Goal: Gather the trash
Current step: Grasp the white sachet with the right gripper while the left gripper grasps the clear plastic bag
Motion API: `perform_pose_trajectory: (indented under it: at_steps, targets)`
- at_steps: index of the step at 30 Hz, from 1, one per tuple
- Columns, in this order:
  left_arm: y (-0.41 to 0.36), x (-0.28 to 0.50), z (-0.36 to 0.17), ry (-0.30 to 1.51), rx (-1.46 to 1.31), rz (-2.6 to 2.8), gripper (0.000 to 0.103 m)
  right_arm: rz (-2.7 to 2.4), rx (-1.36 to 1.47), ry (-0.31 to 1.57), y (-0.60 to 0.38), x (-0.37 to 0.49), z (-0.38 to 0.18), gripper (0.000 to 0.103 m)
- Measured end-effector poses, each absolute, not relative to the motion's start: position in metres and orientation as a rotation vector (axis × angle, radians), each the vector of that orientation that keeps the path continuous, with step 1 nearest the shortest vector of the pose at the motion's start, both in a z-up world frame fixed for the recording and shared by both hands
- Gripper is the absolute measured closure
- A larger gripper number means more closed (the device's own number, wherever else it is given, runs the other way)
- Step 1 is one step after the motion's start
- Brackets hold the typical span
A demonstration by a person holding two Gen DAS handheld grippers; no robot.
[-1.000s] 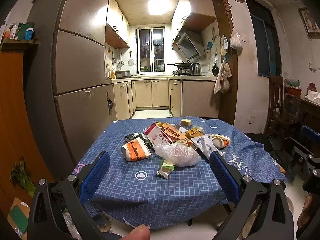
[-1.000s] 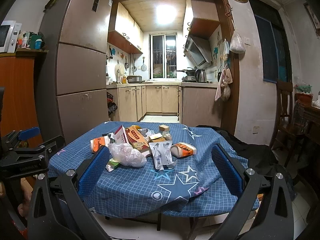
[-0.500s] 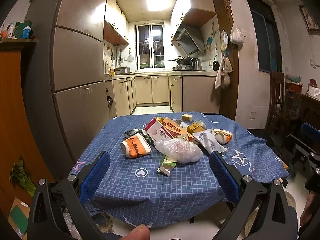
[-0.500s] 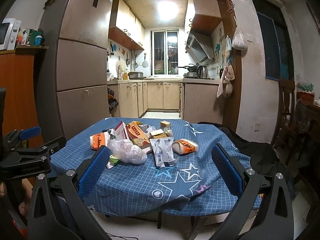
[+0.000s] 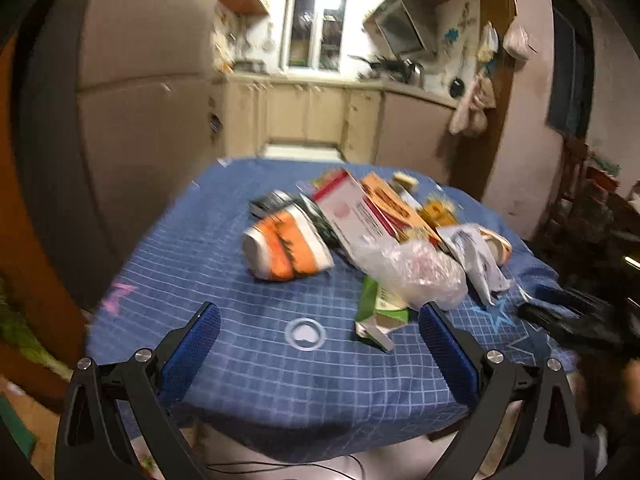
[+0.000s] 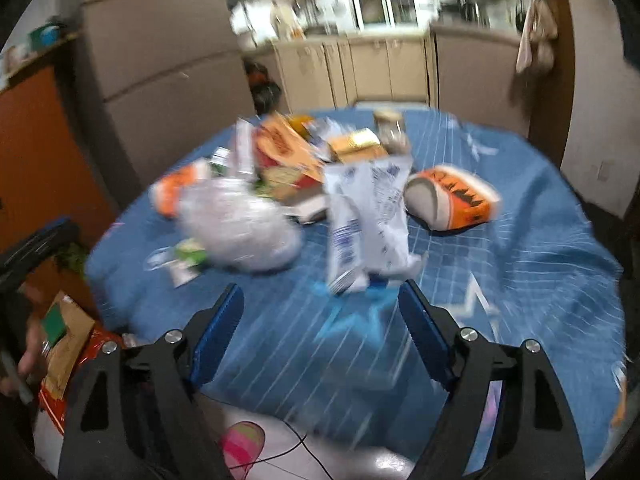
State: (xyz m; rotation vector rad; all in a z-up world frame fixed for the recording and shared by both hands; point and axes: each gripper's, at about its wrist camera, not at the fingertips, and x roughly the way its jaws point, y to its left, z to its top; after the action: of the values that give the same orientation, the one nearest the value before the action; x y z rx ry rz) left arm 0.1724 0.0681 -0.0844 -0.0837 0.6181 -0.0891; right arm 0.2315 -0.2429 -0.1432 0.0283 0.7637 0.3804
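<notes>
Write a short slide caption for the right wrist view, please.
Right gripper, jaws closing with nothing between them, nears a white wrapper among trash on the blue tablecloth.

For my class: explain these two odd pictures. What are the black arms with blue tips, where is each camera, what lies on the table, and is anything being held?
No robot here: a person carries a hand-held gripper in each hand, each with a fisheye camera looking along its two blue-padded fingers. One view shows the left hand-held gripper, the other the right hand-held gripper. Both are empty; the right one's jaws are closing on nothing. On the blue checked tablecloth lies trash: a crumpled clear plastic bag, an orange-and-white paper cup, a white wrapper, a second orange cup and cardboard boxes. Both views are blurred.
</notes>
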Motion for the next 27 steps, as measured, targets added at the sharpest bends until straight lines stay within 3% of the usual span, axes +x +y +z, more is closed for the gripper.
perform_pose_trajectory:
  at_steps: [6, 13, 18, 20, 24, 26, 27]
  targets:
    - [0.027, 0.213, -0.096, 0.589, 0.025, -0.318, 0.004, 0.321, 0.022, 0.858, -0.237, 0.294, -0.169, 0.024]
    - [-0.015, 0.260, -0.109, 0.565, 0.108, -0.490, 0.004, 0.403, 0.009, 0.840, -0.245, 0.267, -0.125, 0.021]
    - [-0.039, 0.292, -0.135, 0.608, 0.176, -0.509, 0.005, 0.431, -0.107, 0.867, -0.227, 0.304, -0.127, 0.021]
    - [-0.043, 0.298, -0.139, 0.621, 0.154, -0.512, 0.017, 0.446, -0.124, 0.901, -0.226, 0.315, -0.136, 0.033]
    - [-0.031, 0.310, -0.145, 0.677, 0.087, -0.555, 0.047, 0.452, -0.145, 0.958, -0.220, 0.334, -0.149, 0.043]
    - [-0.032, 0.312, -0.146, 0.682, 0.082, -0.573, 0.059, 0.456, -0.140, 0.960, -0.220, 0.334, -0.153, 0.052]
    - [-0.032, 0.312, -0.145, 0.685, 0.076, -0.577, 0.071, 0.460, -0.132, 0.960, -0.219, 0.335, -0.152, 0.057]
